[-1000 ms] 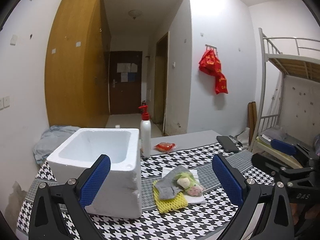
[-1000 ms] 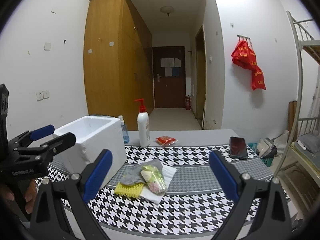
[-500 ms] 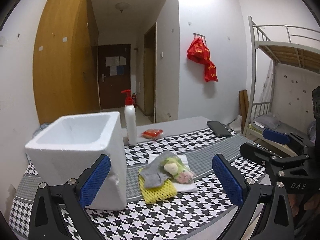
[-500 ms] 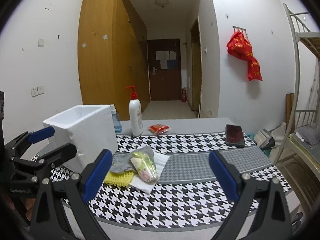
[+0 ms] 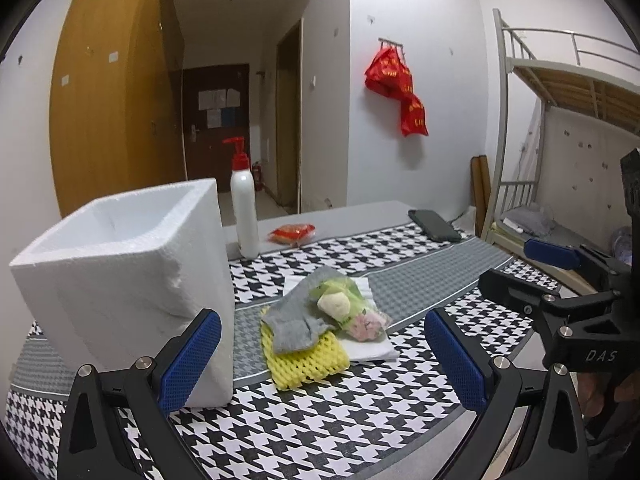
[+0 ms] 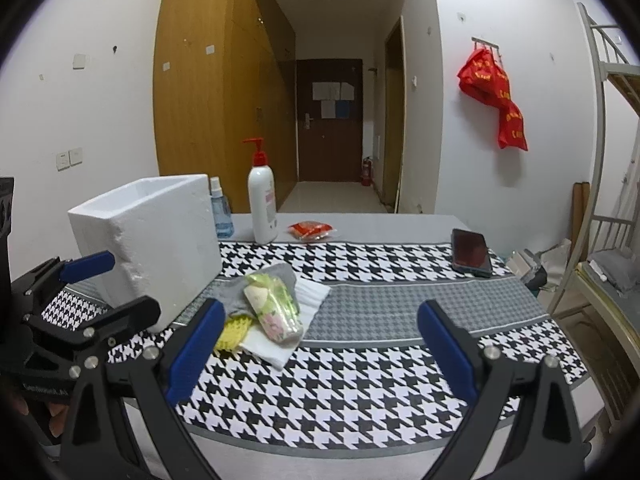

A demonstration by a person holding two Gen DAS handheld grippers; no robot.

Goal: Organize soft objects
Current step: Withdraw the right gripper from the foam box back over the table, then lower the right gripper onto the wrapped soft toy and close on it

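Observation:
A heap of soft things lies mid-table: a grey sock [image 5: 298,320] [image 6: 256,289], a yellow foam net [image 5: 306,358] [image 6: 232,330], a clear bag of small soft items [image 5: 352,308] [image 6: 274,306] and a white folded tissue [image 5: 370,346] [image 6: 296,320]. A white foam box [image 5: 128,280] [image 6: 150,244] stands open-topped just left of the heap. My left gripper [image 5: 320,360] [image 6: 108,284] is open, near the table's front edge, short of the heap. My right gripper [image 6: 320,348] [image 5: 528,268] is open too, right of the heap, nothing between its fingers.
A houndstooth cloth [image 6: 360,380] covers the table. At the back stand a white pump bottle [image 6: 263,204], a small blue spray bottle [image 6: 222,212] and a red packet [image 6: 312,230]. A dark phone [image 6: 470,252] lies at the right. A bunk bed frame [image 5: 560,152] stands beyond the right edge.
Both grippers have dropped lower and come closer to the table; the foam box and the heap look larger. Both stayed open and the objects have not moved.

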